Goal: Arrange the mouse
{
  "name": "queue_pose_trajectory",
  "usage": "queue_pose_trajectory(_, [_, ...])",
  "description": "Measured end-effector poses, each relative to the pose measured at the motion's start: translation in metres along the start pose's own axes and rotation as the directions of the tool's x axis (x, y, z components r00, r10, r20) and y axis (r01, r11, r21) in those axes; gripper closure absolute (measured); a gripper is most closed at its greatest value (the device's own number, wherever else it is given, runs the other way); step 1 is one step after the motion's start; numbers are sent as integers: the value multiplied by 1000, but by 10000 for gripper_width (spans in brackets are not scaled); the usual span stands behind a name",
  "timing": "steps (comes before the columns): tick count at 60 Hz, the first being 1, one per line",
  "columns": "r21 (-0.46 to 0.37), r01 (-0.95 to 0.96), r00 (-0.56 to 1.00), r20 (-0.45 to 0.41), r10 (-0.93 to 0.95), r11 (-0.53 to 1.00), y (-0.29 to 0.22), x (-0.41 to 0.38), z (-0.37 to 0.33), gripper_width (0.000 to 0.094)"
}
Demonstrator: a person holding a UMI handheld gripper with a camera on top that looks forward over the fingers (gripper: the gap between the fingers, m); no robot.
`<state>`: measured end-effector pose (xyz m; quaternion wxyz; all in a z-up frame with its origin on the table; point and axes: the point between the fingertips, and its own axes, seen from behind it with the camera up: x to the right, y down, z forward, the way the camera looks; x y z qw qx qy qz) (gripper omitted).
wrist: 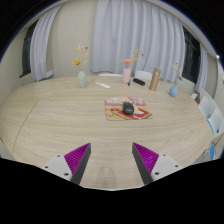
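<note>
A dark mouse [127, 107] lies on a reddish patterned mat [128, 113] out on the pale wooden counter [60, 125], well beyond the gripper [113, 160] and slightly to the right of its midline. The jaws stand open with nothing between them, their purple pads [76, 158] low over the near part of the counter. Beyond the mat lies a small white item [103, 85]. Along the far edge stand a bluish vase [82, 78], a pink vase [127, 73], a pale cylinder [155, 79] and a further vase [174, 88], before white curtains [115, 30].
</note>
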<state>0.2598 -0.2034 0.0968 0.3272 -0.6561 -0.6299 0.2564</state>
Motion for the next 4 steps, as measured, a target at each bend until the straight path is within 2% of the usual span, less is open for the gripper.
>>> queue_pose_trajectory(4, [10, -5, 1000, -4, 5, 1000, -6, -1, 0, 82])
